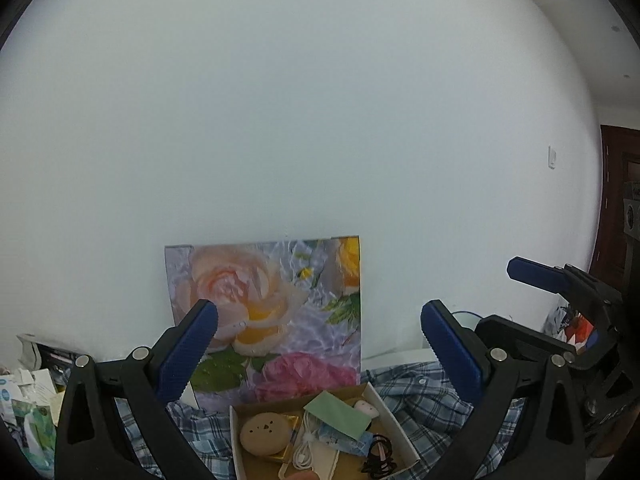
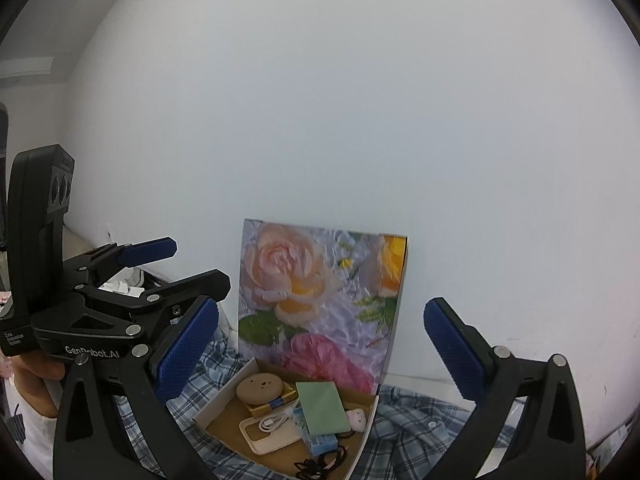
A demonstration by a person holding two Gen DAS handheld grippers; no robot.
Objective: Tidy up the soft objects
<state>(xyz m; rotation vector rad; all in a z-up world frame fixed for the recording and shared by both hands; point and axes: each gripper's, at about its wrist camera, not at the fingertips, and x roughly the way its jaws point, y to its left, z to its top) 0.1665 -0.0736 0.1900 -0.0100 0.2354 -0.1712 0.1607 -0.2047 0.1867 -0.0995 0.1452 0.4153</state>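
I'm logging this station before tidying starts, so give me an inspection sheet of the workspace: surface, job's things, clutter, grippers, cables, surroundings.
Surface: crumpled blue plaid cloth covers it.
Job's things: open cardboard box holding a round tan cushion, green pouch, pink-white soft toy, black hair ties.
Clutter: packets and papers at the left side.
Grippers: left gripper open, empty; right gripper open, empty; both above the box.
Cables: coiled white cable in the box.
Surroundings: floral lid upright against a white wall; dark door at right.
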